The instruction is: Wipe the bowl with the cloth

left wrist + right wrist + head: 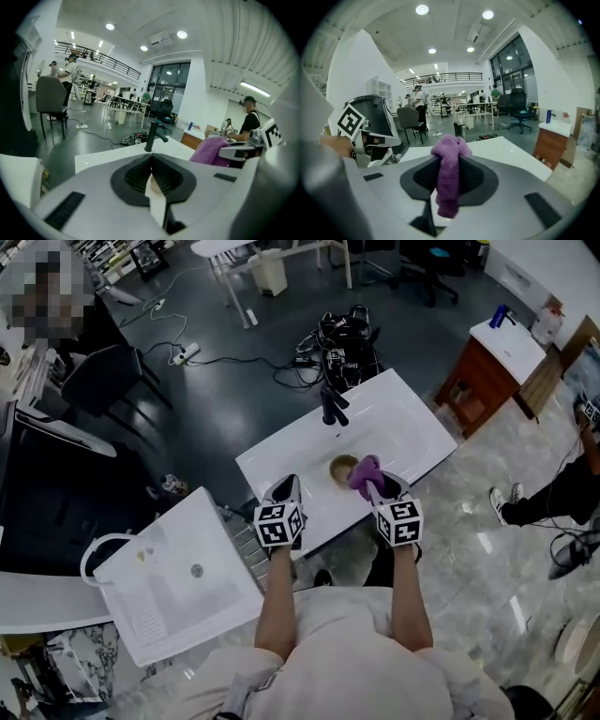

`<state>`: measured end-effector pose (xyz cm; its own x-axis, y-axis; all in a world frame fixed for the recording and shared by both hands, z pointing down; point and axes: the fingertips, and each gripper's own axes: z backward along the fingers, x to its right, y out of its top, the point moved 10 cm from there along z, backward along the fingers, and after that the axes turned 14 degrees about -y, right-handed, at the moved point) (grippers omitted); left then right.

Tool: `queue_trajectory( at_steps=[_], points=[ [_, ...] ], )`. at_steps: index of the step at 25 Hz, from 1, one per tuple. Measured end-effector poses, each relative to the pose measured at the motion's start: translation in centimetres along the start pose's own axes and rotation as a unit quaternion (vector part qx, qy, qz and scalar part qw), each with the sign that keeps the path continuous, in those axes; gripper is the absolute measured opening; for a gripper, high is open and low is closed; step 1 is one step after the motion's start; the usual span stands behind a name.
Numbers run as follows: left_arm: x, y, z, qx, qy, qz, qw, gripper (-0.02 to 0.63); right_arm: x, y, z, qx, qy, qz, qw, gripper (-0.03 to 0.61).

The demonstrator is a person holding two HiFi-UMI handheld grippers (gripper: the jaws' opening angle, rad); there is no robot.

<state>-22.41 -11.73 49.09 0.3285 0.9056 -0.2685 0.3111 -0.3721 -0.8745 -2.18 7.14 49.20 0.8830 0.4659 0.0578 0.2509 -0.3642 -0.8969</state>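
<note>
Grippers, two, hand-held, grey bodies with black ribbed pads, each with one black-and-white marker cube.

Left gripper (pixel 291 486) (pixel 151 161): poised over the near edge of the white sink top (pixel 281 454), short of the bowl and not touching it. Jaws drawn almost together, with only a thin pale sliver between the pads; nothing gripped that can be made out.

Right gripper (pixel 371 487) (pixel 449 161): jaws clamped on the cloth, which bulges above the pads and hangs below them in a soft roll.

Cloth (pixel 365 473) (pixel 448 185) (pixel 213 150), one: purple, fuzzy terry texture, bunched. It is held just beside the bowl, at its right edge; actual contact cannot be judged.

Bowl (pixel 343 466), one: small, round, tan. It rests in the shallow basin of the sink top, in front of the faucet.

Faucet (pixel 332 406) (pixel 153 136), one: matte black, upright column with a short angled spout.

Sink tops, two: both white, smooth and rectangular. The second (pixel 155 610) stands to the left, apart from the first, with a round drain in its basin.

Vanity cabinet (pixel 476 382) (pixel 551 146), one: reddish-brown wood, white top, with one blue bottle (pixel 500 317) on it.

Cable tangle (pixel 343 341), one heap: black, on the dark floor behind the faucet.
</note>
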Motion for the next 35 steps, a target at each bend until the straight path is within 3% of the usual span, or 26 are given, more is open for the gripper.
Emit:
queue_trajectory(
  at_steps=[4, 8, 10, 13, 18, 22, 25, 28, 31, 35],
  points=[
    [-1.3, -0.9, -2.8, 0.016, 0.057, 0.037, 0.9976, 0.008, 1.7, 1.0, -5.3, 0.005, 0.101, 0.051, 0.994, 0.091],
    [-2.5, 0.5, -6.1, 0.022, 0.098, 0.044, 0.9939, 0.008, 2.9, 4.2, -10.1, 0.032, 0.218, 0.108, 0.969, 0.091],
    [-2.2, 0.8, -6.5, 0.031, 0.113, 0.071, 0.9905, 0.008, 3.1, 5.3, -11.0, 0.024, 0.265, 0.142, 0.953, 0.091],
    [-1.3, -0.1, -6.2, 0.038, 0.141, 0.126, 0.9813, 0.008, 3.1, 5.9, -11.8, -0.005, 0.308, 0.194, 0.931, 0.091],
    [0.0, -1.1, -6.9, 0.02, 0.165, 0.174, 0.9706, 0.008, 3.7, 6.2, -14.9, -0.037, 0.352, 0.238, 0.904, 0.091],
    [-0.1, -2.7, -8.8, -0.004, 0.152, 0.195, 0.969, 0.008, 4.4, 5.8, -16.3, -0.056, 0.381, 0.267, 0.884, 0.091],
    [-1.1, -3.8, -11.0, -0.064, 0.129, 0.198, 0.9695, 0.008, 5.1, 5.5, -16.3, -0.052, 0.415, 0.289, 0.861, 0.091],
    [-2.0, -5.2, -13.4, -0.127, 0.082, 0.237, 0.9596, 0.012, 6.0, 5.5, -16.6, -0.039, 0.44, 0.314, 0.84, 0.091],
    [-2.4, -7.1, -14.7, -0.149, 0.055, 0.278, 0.9474, 0.05, 7.1, 5.4, -16.9, -0.049, 0.444, 0.322, 0.835, 0.091],
    [-3.7, -8.8, -16.0, -0.158, 0.042, 0.317, 0.9342, 0.074, 8.7, 5.3, -17.8, -0.06, 0.436, 0.322, 0.838, 0.091]
  ],
)
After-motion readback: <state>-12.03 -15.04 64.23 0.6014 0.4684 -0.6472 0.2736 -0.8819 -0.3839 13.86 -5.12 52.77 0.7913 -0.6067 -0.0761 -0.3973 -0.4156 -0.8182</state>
